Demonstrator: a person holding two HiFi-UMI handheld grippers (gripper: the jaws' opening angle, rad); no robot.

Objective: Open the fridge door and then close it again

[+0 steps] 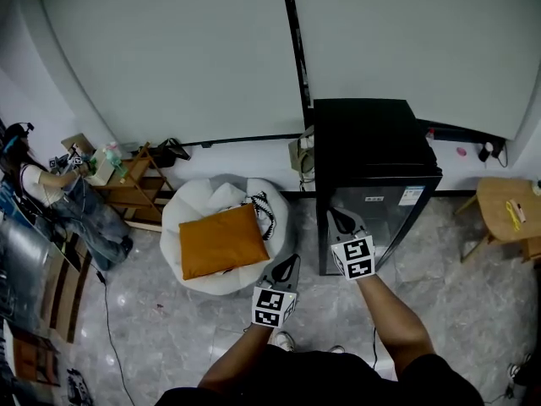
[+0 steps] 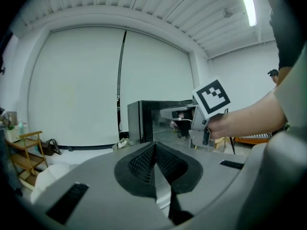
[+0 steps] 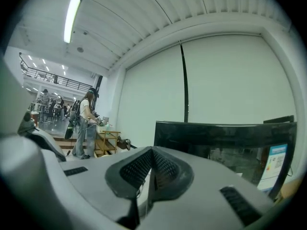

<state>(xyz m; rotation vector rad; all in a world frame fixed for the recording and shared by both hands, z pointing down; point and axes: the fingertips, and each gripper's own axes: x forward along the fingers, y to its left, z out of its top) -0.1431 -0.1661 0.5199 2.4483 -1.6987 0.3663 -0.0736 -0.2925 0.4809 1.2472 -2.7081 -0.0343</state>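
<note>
The fridge door (image 1: pixel 396 225) is shut; the left claw (image 1: pixel 290 263) and right claw (image 1: pixel 336 216) are closed and empty: either before opening or after closing.

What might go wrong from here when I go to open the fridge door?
1. The right gripper is shut, near the left edge of the fridge front. Closed jaws may slide off the door edge rather than catch it.
2. The beanbag sits close to the fridge's left side. I cannot tell which side the hinge is on, but the swinging door or the left gripper might bump the beanbag.
</note>
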